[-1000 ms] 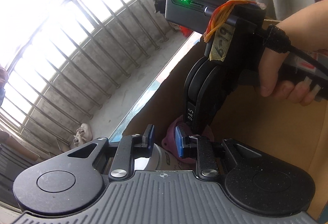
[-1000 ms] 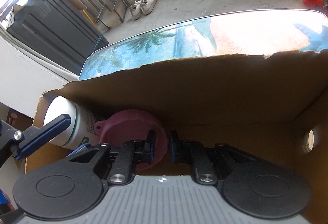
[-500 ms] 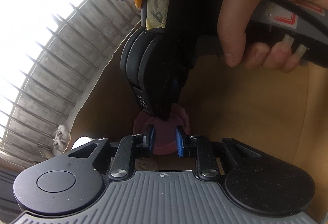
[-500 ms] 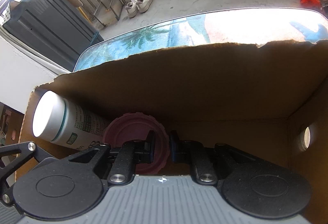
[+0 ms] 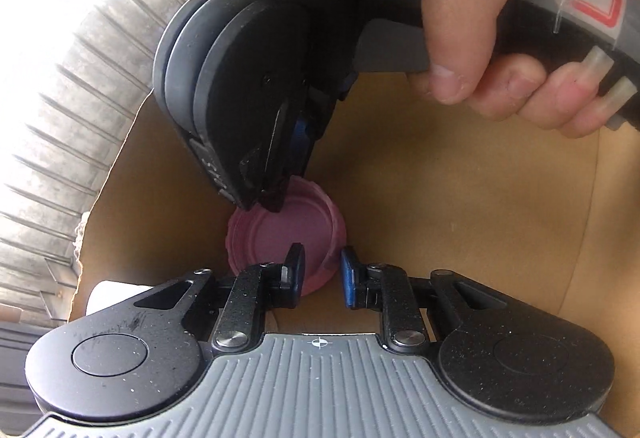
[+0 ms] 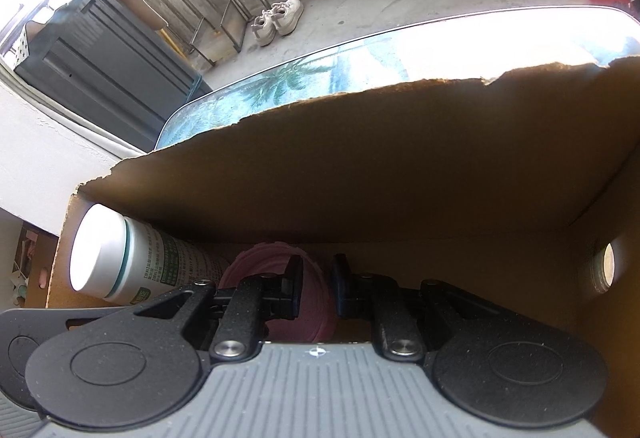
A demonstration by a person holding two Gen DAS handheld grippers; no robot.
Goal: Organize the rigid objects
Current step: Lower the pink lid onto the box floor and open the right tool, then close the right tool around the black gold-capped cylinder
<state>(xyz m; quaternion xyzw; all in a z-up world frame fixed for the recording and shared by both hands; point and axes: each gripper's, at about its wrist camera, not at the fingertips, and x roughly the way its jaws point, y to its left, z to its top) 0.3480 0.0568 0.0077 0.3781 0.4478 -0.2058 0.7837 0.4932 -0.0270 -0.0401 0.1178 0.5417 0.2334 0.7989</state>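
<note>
A pink round lid [image 5: 284, 226] lies inside a brown cardboard box [image 5: 460, 222]. In the left wrist view the right gripper [image 5: 276, 199] reaches down with its tips on the lid's far rim. My left gripper [image 5: 322, 276] is open, its fingers astride the lid's near edge with a gap on each side. In the right wrist view my right gripper [image 6: 316, 288] has the lid's rim [image 6: 316, 308] between its fingers, which look closed on it. A white bottle with a green label [image 6: 120, 260] lies on its side at the box's left end.
The box's far wall [image 6: 400, 165] has a torn top edge, and a round hole [image 6: 608, 270] is in its right wall. The box stands on a table with a palm-print cover [image 6: 288, 81]. Beyond are a concrete floor, railing, white shoes [image 6: 278, 19] and a dark cabinet [image 6: 100, 53].
My left gripper has swung over the box and down toward the pink lid, which now lies between its open fingers. The right gripper has stayed on the lid's rim and lowered slightly.
</note>
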